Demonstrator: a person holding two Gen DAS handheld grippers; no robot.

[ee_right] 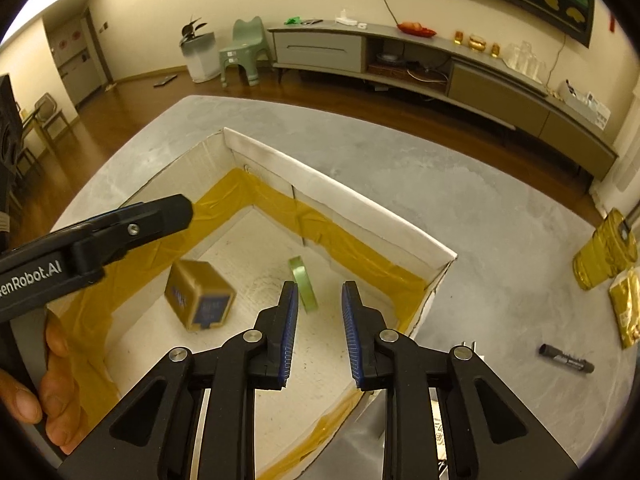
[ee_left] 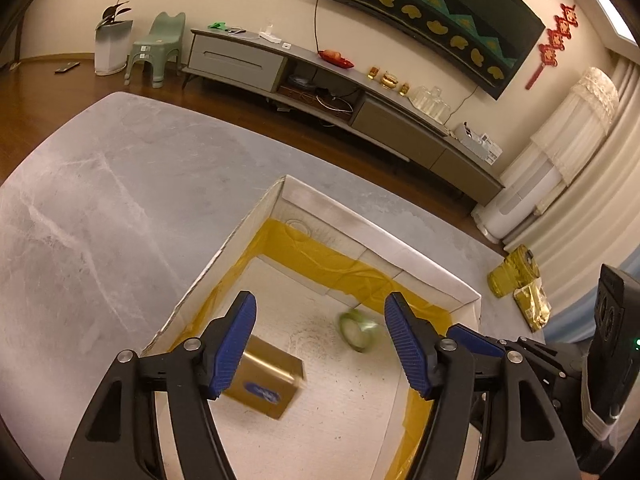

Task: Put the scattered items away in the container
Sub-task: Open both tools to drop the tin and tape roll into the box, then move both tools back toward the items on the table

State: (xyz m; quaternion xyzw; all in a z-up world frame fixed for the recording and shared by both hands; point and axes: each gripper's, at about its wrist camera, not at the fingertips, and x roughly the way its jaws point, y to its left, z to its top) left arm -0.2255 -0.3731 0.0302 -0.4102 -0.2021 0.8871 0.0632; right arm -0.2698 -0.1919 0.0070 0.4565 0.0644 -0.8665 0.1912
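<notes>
Two items already sit in the white cardboard box (ee_right: 360, 208) on the grey table (ee_left: 100, 184): a gold carton (ee_right: 200, 300), tipped and blurred, and a green tape roll (ee_right: 305, 284) up on its edge, blurred too in the left view, so we judge both are just dropped. Our left gripper (ee_left: 320, 340) hangs over the box with jaws wide apart and nothing between them; our right gripper (ee_right: 320, 328) is beside it over the near box edge, jaws parted with a narrower gap, also empty. Outside the box on the right: a gold jar (ee_right: 604, 252) with a gold foil packet (ee_right: 626, 312) just beside it, and a black marker (ee_right: 566, 358) lying flat nearer us. We judge the jar as rigid, smooth, likely the heaviest; take it across the body, firm squeeze. Packet looks soft and crinkly; pinch an edge or the middle. Marker is light, stiff, will roll; close across the barrel mid-length, jaws square to it.
</notes>
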